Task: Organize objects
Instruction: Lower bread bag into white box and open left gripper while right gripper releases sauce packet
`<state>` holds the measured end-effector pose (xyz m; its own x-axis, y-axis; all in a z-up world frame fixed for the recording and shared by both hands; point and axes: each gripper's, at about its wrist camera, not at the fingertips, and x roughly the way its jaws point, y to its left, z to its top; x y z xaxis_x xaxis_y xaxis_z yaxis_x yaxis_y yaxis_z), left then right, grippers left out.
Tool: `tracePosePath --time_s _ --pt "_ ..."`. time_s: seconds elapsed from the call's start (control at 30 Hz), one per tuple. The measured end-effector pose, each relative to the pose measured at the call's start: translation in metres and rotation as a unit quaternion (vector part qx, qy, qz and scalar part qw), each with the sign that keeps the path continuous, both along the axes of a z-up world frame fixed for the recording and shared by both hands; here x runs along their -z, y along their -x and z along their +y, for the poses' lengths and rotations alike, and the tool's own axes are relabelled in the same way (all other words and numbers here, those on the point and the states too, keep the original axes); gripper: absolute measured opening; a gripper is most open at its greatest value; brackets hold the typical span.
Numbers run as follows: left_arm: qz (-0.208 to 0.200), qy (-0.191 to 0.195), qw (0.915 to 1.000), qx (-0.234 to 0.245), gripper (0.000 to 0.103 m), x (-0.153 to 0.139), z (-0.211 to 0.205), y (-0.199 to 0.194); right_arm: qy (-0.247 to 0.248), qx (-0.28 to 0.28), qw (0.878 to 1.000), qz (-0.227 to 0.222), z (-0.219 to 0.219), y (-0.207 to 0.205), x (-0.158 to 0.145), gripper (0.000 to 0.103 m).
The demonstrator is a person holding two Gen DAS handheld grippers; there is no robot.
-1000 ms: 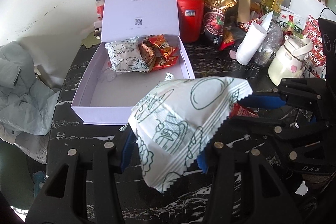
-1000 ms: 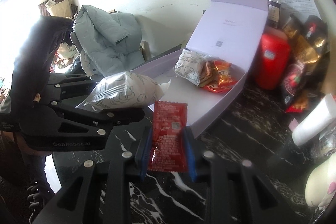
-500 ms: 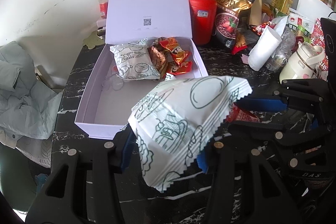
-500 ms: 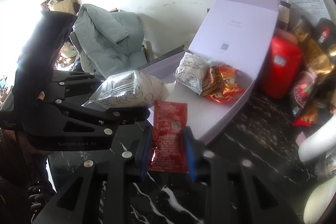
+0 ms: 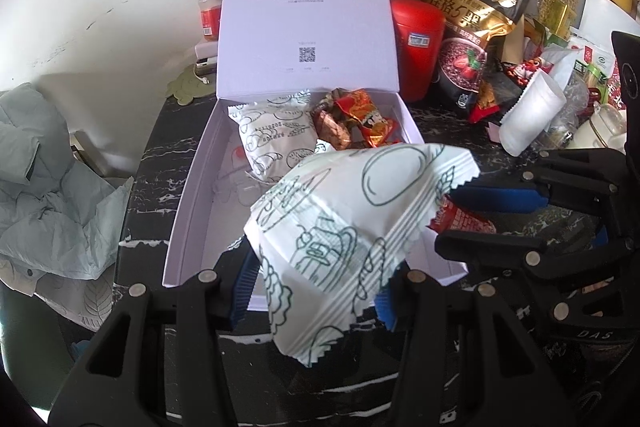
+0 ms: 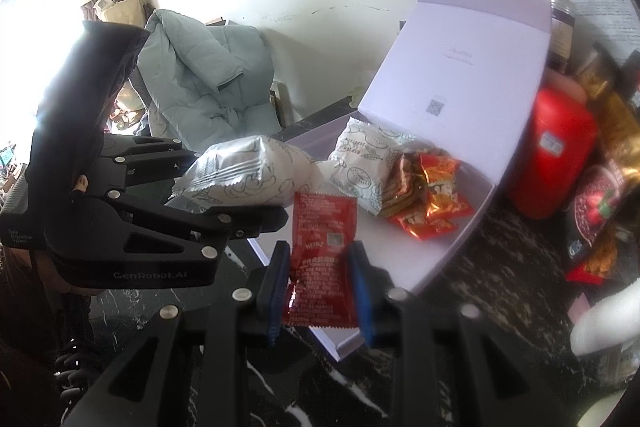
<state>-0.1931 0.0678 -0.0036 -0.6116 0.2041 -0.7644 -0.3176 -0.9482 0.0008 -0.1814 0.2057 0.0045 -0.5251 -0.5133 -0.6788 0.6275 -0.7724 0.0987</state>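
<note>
Black marble-look tabletop (image 5: 160, 163) with white veins, cluttered along right and back. Open pale lilac cardboard box (image 5: 192, 211) in the middle, lid (image 5: 308, 15) standing upright at back, QR code printed inside. Inside box at far end: white plastic pastry packet with dark line drawings (image 5: 276, 143) on left, touching pile of small red, orange and brown foil snack packets (image 5: 356, 123) on right. Near part of box floor mostly bare.

Left gripper (image 5: 312, 287): blue-padded jaws narrow, clamped on second white plastic pastry packet with green line drawings (image 5: 352, 227), held above near edge of box, tilted, crimped end toward right. Same packet seen side-on from right wrist view (image 6: 248, 175), puffy, over near-left corner of box.

Right gripper (image 6: 318, 287): jaws closed tight on flat red ketchup sachet (image 6: 324, 251), upright, lower half between blue pads, upper half sticking out above them, over near rim of box. Sachet corner also visible from left wrist view (image 5: 460, 223), just right of held pastry packet, beside box's right wall.

Behind box on right: red cylindrical plastic canister (image 5: 418, 51), touching or just beside lid; cannot tell which. Black and gold cereal bag with strawberry picture (image 5: 472, 39) next to it. White rolled paper tube (image 5: 532, 115) further right among mixed packets. Grey-blue padded jacket (image 6: 204, 75) draped off left of tabletop, against white wall.
</note>
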Motion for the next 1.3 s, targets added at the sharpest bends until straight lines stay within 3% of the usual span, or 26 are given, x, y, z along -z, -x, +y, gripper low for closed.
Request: tracePosePath --time_s 0.8,1.3 --pt "-0.015 0.012 0.9982 -0.056 0.047 0.018 -0.024 0.055 -0.003 -0.011 1.000 -0.009 -0.019 0.066 0.019 0.029" --pt "-0.023 0.023 0.9986 -0.042 0.047 0.030 -0.018 0.067 -0.006 -0.007 1.000 -0.024 -0.026 0.084 0.033 0.029"
